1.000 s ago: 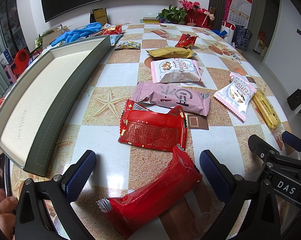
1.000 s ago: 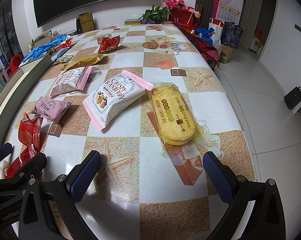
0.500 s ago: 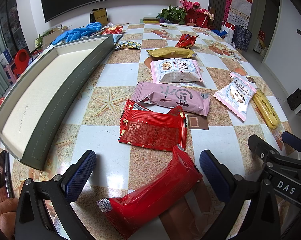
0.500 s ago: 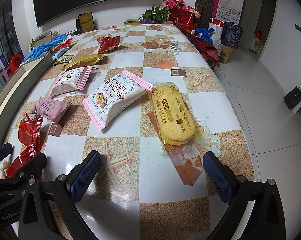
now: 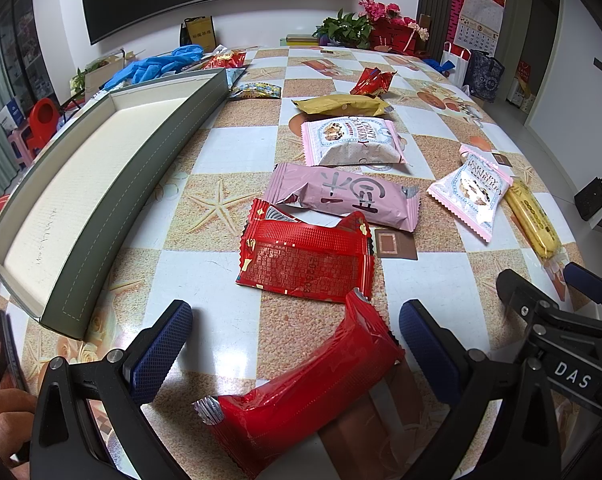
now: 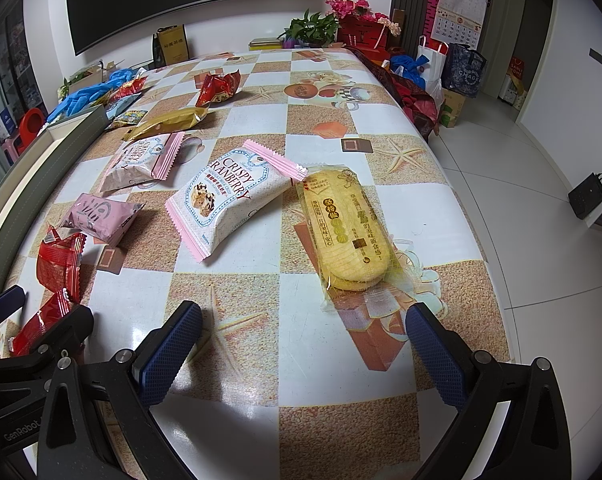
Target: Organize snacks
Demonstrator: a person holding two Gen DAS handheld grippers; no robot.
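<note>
Red long packet (image 5: 301, 392): lies slantwise on the table (image 5: 237, 152) between the left jaws, touching neither blue pad; silver crimped end nearest the camera.
Left gripper (image 5: 295, 344): jaws spread wide, holding nothing, low over the table's near edge.
Right gripper (image 6: 303, 344): jaws spread wide, empty, over a bare white and tan patch of the table.
Yellow cracker pack (image 6: 347, 228): clear wrap, lying flat just ahead of the right jaws, nearer the right-hand pad.
Crispy cranberry bag (image 6: 231, 200): white with pink crimped ends, just left of the yellow pack, their corners close together.
Flat red packet (image 5: 305, 260): just beyond the long red one; its far edge touches or slips under the pink packet.
Pink packet (image 5: 347, 196): lies crosswise behind the flat red one, dark characters on its face.
Second cranberry bag (image 5: 353, 140): farther back, with a gold packet (image 5: 341, 105) behind it and a small red wrapper (image 5: 373, 81) beyond that.
Grey tray (image 5: 113, 196): long, cream-lined, no snacks inside, along the table's left side, well apart from the row of packets.
Blue gloves (image 5: 157, 66): heaped past the tray's far end.
Hand (image 5: 1, 420): partly seen at the lower left corner of the left wrist view, beside a dark phone (image 5: 1, 352) on the table.
Table: checked white and tan cloth with starfish prints.
</note>
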